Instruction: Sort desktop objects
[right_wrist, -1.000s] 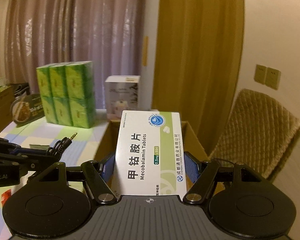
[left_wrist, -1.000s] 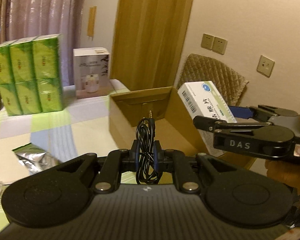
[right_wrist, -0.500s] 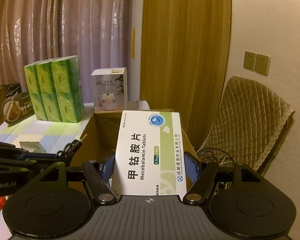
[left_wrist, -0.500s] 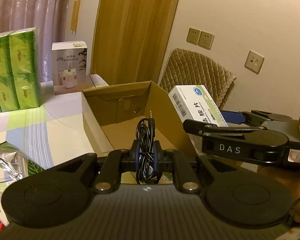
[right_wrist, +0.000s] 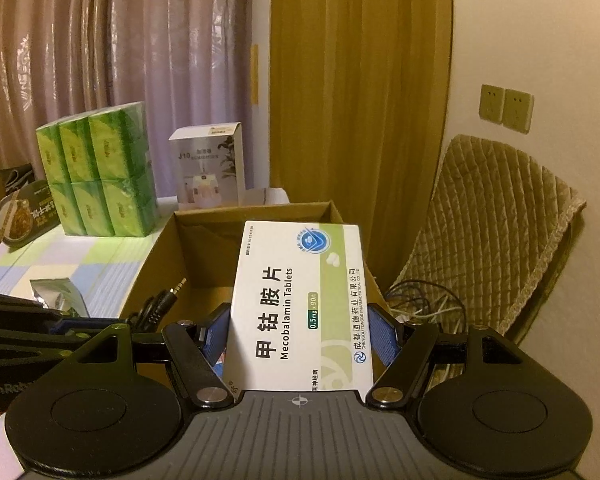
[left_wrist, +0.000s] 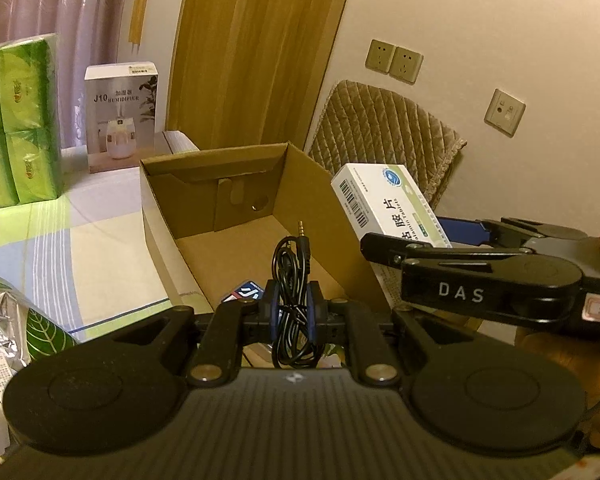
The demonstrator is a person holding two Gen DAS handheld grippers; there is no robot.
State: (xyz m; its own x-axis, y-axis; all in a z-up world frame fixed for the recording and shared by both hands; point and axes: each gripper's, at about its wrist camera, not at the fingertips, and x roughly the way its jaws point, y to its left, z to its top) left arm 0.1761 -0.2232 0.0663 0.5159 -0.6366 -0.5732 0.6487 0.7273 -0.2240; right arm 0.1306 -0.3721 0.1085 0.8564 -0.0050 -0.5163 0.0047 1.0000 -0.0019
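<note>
2 held | cable [left_wrist: 293, 280] plug up | tablet box [right_wrist: 300, 304] upright (lengthwise)

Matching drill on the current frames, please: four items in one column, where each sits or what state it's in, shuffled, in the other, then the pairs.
Items:
1. audio cable
2. tablet box
3. cardboard box
4. humidifier box

States:
A. open on the table, nothing visible inside
B. clamped in the left gripper
C. upright beside the green tissue packs
D. clamped in the right gripper

Pairs: 1-B, 2-D, 3-A, 4-C
</note>
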